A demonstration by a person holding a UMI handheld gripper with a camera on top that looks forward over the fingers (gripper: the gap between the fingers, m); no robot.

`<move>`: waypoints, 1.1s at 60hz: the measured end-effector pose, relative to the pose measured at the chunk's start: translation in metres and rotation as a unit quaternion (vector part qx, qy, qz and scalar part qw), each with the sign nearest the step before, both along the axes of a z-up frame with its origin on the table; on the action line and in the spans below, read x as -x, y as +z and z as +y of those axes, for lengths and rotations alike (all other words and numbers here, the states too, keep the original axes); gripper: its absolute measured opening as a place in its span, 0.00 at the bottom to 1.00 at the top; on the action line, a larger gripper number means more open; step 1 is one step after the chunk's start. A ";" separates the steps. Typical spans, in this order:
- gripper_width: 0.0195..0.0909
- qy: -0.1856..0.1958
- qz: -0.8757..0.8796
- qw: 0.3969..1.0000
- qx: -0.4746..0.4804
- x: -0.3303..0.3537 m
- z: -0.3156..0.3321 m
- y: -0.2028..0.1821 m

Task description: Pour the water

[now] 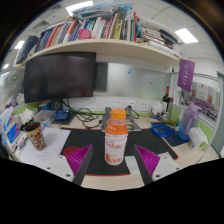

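A small bottle (116,139) with an orange cap and a white, red and orange label stands upright on a dark mat (110,161) on the desk. It is between my two fingers, with a clear gap on each side. My gripper (113,158) is open; the magenta pad of the left finger (78,157) and that of the right finger (149,159) flank the bottle. A patterned paper cup (35,134) stands to the left on the desk.
A dark monitor (60,76) stands at the back left under a shelf of books (95,28). Cables and small items lie along the desk's rear. A blue tray (162,129) and a pale container (196,138) sit to the right.
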State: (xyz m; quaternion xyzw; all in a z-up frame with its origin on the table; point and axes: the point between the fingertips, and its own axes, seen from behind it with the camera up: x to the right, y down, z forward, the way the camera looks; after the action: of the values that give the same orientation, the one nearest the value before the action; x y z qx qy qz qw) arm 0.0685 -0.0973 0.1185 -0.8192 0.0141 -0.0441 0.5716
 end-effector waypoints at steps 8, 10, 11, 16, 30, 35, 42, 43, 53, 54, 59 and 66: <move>0.92 0.008 -0.012 1.000 -0.007 -0.012 0.044 -0.019; 0.92 0.013 -0.010 1.000 -0.009 -0.012 0.052 -0.021; 0.92 0.016 -0.011 1.000 -0.012 -0.013 0.057 -0.022; 0.83 0.021 -0.014 0.999 -0.021 -0.018 0.075 -0.025; 0.51 0.042 -0.003 0.997 -0.059 -0.010 0.105 -0.025; 0.45 0.051 -0.010 0.996 -0.072 -0.009 0.109 -0.024; 0.33 0.047 0.007 0.996 -0.079 -0.011 0.113 -0.024; 0.33 0.044 0.012 0.996 -0.078 -0.012 0.113 -0.025; 0.24 0.039 0.004 0.997 -0.068 -0.012 0.118 -0.024; 0.24 0.038 0.001 0.997 -0.065 -0.013 0.118 -0.024; 0.24 0.030 -0.028 0.998 -0.056 -0.015 0.118 -0.017; 0.24 0.036 -0.104 0.993 -0.039 -0.003 0.117 0.004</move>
State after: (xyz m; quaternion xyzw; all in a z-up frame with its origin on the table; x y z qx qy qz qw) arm 0.0718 0.0201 0.1222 -0.7874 -0.0736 -0.1081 0.6024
